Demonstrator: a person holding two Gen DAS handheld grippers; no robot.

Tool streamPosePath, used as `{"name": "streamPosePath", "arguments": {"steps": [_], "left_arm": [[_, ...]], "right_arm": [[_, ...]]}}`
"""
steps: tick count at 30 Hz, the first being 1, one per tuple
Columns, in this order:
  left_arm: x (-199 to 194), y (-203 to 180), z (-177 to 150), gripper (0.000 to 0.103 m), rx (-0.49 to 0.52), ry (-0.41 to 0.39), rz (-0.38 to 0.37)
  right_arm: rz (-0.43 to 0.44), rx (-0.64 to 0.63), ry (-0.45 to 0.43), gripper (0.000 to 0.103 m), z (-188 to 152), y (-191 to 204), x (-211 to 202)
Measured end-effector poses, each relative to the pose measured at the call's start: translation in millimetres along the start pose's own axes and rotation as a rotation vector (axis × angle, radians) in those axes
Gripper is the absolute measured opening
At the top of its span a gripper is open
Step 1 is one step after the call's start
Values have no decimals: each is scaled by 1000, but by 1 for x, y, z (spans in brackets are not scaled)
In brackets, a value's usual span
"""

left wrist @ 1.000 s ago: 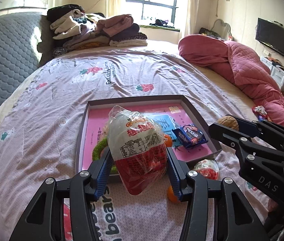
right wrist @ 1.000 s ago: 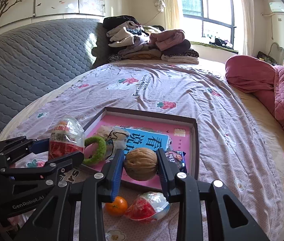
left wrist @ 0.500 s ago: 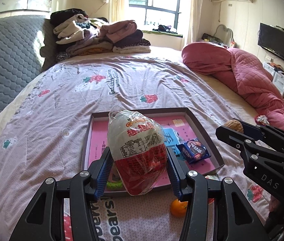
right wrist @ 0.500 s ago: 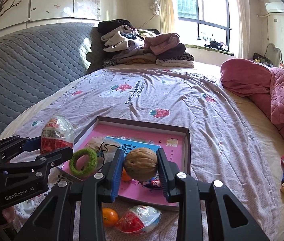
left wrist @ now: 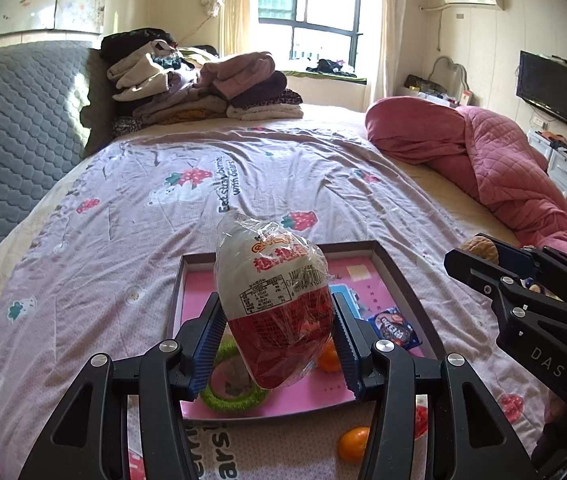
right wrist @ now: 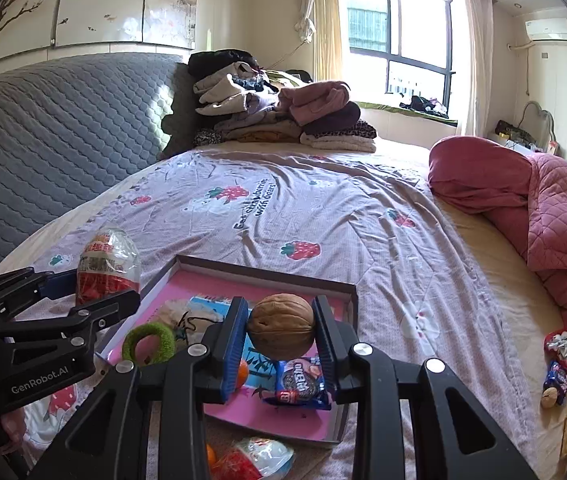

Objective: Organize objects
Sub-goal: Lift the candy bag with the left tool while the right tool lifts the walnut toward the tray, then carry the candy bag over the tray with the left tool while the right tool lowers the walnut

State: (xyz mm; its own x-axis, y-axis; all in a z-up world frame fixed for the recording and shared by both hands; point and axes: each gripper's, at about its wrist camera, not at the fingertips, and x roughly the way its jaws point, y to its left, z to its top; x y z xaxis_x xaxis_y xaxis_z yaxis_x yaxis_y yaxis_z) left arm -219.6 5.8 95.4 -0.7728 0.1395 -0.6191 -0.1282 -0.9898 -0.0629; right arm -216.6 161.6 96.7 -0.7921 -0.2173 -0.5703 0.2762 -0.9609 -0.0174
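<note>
My left gripper (left wrist: pixel 277 342) is shut on a clear plastic snack bag (left wrist: pixel 275 304) with a red lower half, held above the near end of a shallow box (left wrist: pixel 387 258) with a pink floor. My right gripper (right wrist: pixel 281 330) is shut on a brown walnut (right wrist: pixel 282 324), also raised over that box (right wrist: pixel 349 300). Each gripper shows in the other view: the right gripper (left wrist: pixel 479 256) at the right edge, the left gripper (right wrist: pixel 101 288) with its bag (right wrist: pixel 107 264) at the left. Inside the box lie a green fuzzy ring (right wrist: pixel 149 342), a blue cookie packet (right wrist: pixel 299 384), a small orange (left wrist: pixel 329 360) and a blue card.
On the bedsheet in front of the box lie another orange (left wrist: pixel 353 442) and a second red-and-clear snack bag (right wrist: pixel 253 460). More small snacks (right wrist: pixel 559 364) sit at the bed's right edge by a pink quilt (right wrist: pixel 539 216). Folded clothes (right wrist: pixel 279 116) are stacked at the headboard.
Both grippers have risen and drawn back with their loads. The box now sits lower in both views and more of its floor shows.
</note>
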Motion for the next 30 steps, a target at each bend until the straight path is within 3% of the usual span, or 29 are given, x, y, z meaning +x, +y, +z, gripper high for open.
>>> {"name": "streamPosePath", "arguments": {"steps": [15,30], "left_arm": [[18,4,20,53,-7,-33,24],[60,6,-25,53,-15,55,10]], "right_arm": [[-10,-38,-29,33,24,0,13],[19,-63,107,33,-31,10,62]]}}
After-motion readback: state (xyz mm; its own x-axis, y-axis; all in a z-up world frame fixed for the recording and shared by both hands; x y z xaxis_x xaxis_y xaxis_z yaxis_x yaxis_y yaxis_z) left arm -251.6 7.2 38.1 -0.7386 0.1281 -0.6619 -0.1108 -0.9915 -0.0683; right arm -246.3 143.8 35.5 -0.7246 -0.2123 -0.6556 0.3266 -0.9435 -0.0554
